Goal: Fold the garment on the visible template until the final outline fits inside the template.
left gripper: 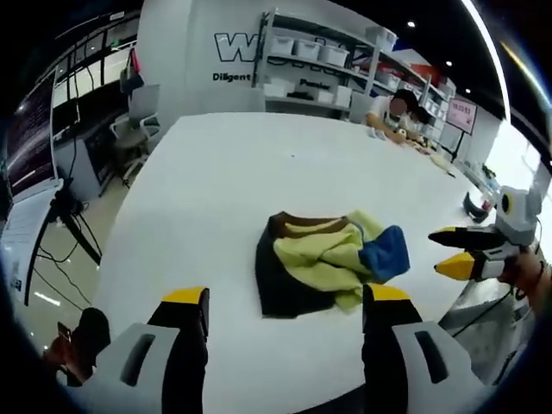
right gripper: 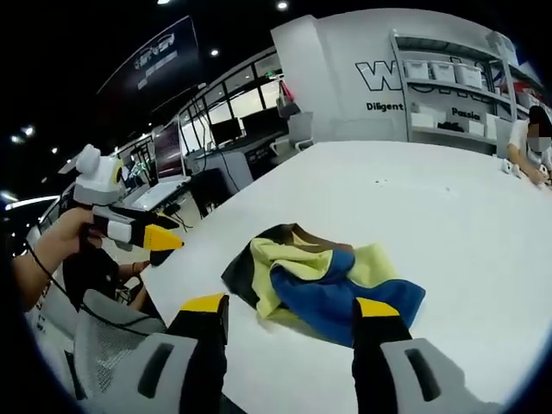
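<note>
A crumpled garment (left gripper: 328, 263) of black, yellow-green, blue and brown cloth lies bunched on the white table (left gripper: 224, 181). My left gripper (left gripper: 286, 297) hovers just short of its near edge, jaws wide apart with nothing between them. My right gripper (left gripper: 440, 250) enters from the right, level with the blue part, jaws apart and off the cloth. In the right gripper view the garment (right gripper: 319, 276) lies just beyond my right gripper (right gripper: 291, 306), which stands open and empty. My left gripper (right gripper: 177, 235) is held in a hand at the left, above the table's edge.
White shelves (left gripper: 319, 65) with bins stand behind the table's far end, where a person (left gripper: 392, 116) sits. Office chairs (left gripper: 138, 121) and monitors (left gripper: 30, 138) line the left side. A mesh chair (right gripper: 112, 345) stands beside the near table edge.
</note>
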